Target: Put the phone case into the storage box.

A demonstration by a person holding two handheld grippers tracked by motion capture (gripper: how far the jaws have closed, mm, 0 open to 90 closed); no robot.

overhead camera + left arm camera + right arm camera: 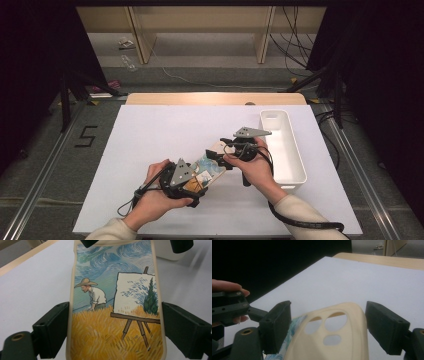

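Near the front edge of the surface, left claw is pinching the painted phone case by its sides, holding it above the surface. Right claw is straddling the case's camera end, apparently not yet pressing. Farther right, white bin is waiting; placing still looks undone.

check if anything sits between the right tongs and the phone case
Nothing visible does: the phone case already lies between the right tongs' jaws, its camera-hole end there, with a gap at the right jaw.
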